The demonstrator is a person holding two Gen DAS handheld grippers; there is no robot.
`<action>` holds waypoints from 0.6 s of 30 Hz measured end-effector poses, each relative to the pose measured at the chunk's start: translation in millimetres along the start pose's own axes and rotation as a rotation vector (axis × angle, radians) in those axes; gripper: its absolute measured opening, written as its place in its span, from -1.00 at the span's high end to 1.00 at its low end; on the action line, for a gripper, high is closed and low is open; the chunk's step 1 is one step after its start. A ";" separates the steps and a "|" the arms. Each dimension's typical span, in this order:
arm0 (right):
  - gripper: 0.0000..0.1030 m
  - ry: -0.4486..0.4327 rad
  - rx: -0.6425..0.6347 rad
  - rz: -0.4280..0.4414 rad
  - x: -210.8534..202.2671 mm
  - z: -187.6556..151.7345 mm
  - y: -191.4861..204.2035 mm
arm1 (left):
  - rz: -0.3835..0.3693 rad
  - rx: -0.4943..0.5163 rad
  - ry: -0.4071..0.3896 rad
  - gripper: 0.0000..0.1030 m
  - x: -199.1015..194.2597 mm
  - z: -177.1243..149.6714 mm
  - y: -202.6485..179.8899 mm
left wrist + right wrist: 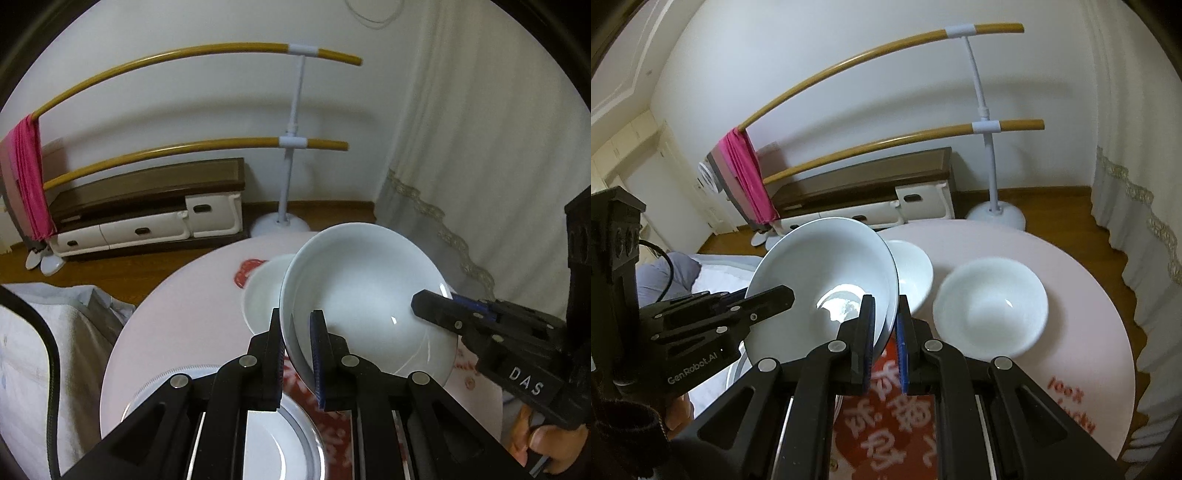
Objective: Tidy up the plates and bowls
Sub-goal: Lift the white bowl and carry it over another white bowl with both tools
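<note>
Two grippers, your left gripper (297, 354) and right gripper (886, 343), clamp opposite rims of one large white bowl (364, 299); keep it level, probably above the plate (280, 443).

Drying rack (295, 140) w/ pink cloth (31, 177)

Both views are evenly and rather dimly lit by soft indoor light. Small glare spots are seen on the large white bowl (362, 295) and on the plate (266, 435). Soft shadows are cast on the wall (849, 92). Straight lines are bent by fisheye distortion, and the corners are blacked out. The table (1071, 295) print is slightly blurred.
</note>
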State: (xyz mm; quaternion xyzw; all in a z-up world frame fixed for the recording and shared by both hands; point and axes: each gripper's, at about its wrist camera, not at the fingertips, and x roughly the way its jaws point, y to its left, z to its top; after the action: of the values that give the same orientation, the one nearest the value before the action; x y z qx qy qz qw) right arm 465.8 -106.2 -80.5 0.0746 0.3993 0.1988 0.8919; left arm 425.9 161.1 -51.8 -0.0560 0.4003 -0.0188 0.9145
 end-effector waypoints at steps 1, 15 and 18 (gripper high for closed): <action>0.80 0.007 -0.005 -0.007 6.6 3.2 0.3 | 0.006 -0.012 0.002 0.83 5.6 0.8 4.5; 0.80 0.113 -0.054 -0.097 89.4 25.8 -18.0 | 0.000 -0.090 0.077 0.81 92.9 32.7 26.5; 0.80 0.119 -0.068 -0.119 95.3 25.9 -20.1 | -0.002 -0.091 0.090 0.80 108.1 41.1 25.6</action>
State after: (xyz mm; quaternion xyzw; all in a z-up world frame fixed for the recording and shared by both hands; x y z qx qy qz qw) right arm 548.4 -84.4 -134.0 0.0085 0.4484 0.1631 0.8788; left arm 529.2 181.6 -106.0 -0.0970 0.4416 -0.0041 0.8920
